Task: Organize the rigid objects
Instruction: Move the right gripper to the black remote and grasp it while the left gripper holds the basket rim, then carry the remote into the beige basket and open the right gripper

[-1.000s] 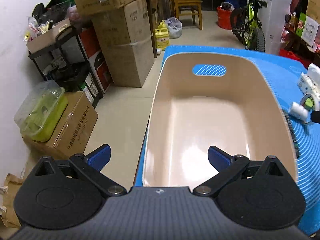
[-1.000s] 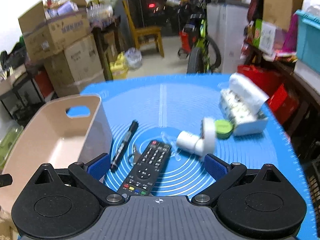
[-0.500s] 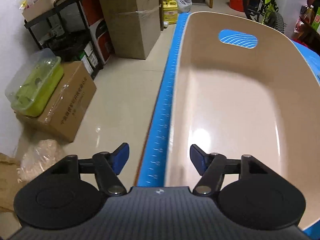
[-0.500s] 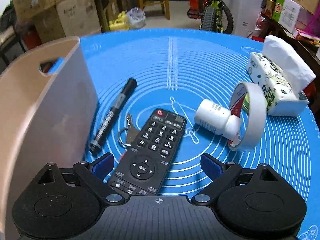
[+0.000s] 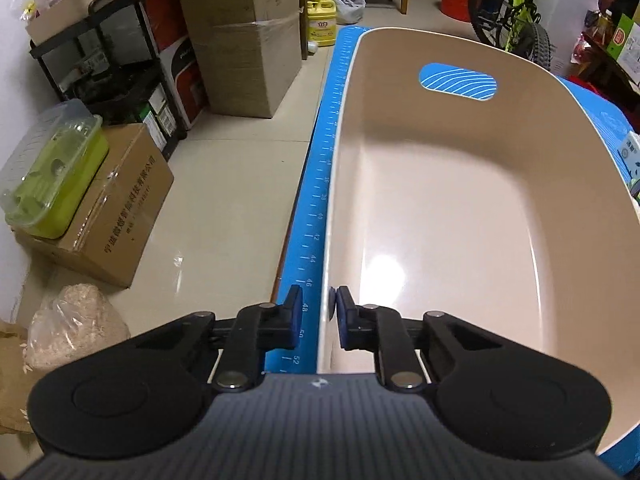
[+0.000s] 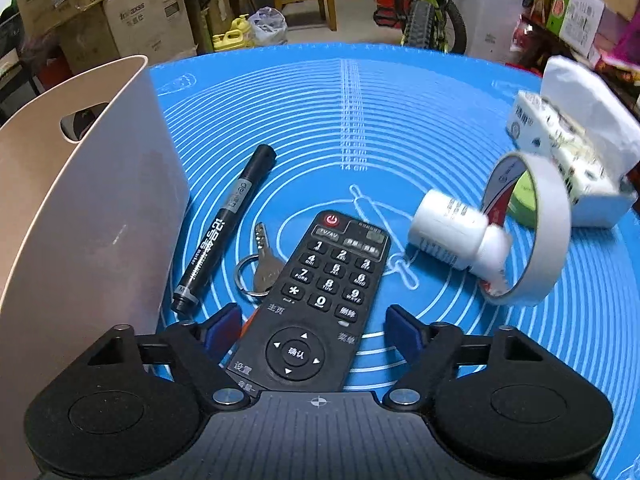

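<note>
- The bin sat empty; the left gripper had just been closing its jaws on the bin's near wall.
- The right gripper had just been narrowing its jaws around the remote, not yet pinching; marker, key, bottle and tape remained on the table.

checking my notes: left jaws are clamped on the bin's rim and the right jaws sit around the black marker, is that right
Not quite. The right wrist view shows the right gripper with its jaws either side of the remote, not the black marker, which lies beside it. The left gripper is at the bin rim, as you noted.
</note>
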A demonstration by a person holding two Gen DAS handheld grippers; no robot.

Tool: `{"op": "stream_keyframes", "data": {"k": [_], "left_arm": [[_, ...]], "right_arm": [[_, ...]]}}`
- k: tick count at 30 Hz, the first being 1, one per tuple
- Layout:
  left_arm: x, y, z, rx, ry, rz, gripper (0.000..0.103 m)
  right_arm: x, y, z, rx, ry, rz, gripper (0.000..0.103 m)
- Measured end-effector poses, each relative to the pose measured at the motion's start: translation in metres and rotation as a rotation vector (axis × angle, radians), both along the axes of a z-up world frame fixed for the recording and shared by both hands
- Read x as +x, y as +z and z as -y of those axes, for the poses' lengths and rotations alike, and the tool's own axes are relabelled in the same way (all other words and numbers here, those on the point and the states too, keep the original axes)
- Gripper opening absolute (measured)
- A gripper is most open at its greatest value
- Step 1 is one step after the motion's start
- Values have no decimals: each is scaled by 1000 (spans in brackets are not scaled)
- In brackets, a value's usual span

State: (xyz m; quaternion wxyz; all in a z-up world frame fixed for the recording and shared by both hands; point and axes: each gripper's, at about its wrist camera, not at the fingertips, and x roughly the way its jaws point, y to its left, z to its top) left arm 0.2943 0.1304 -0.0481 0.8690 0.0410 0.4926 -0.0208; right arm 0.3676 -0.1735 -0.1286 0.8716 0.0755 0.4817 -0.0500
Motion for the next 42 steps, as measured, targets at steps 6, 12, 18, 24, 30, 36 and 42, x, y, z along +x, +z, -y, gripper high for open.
{"op": "stream_keyframes", "data": {"k": [6, 12, 18, 24, 30, 36, 42], "left_arm": [[0, -1, -1, -33, -6, -5, 6], [1, -3, 1, -18, -5, 1, 7], [-2, -5, 3, -12, -7, 3, 7], [-2, -4, 4, -9, -7, 3, 7], [-2, -4, 3, -10, -3, 1, 7], [-3, -4, 3, -3, -2, 1, 8], [-3, -3, 5, 6, 4, 0, 8]], "right_arm": [[-2, 3, 1, 49, 25, 7, 62], [-8, 7, 5, 72, 33, 25, 54], [-15, 14, 14, 68, 19, 51, 54], [-20, 23, 20, 70, -2, 83, 54], [-22, 39, 26, 85, -27, 136, 54], [-32, 76, 14, 90, -18, 260, 54], [-45, 119, -16, 112, 54, 397, 54]]}}
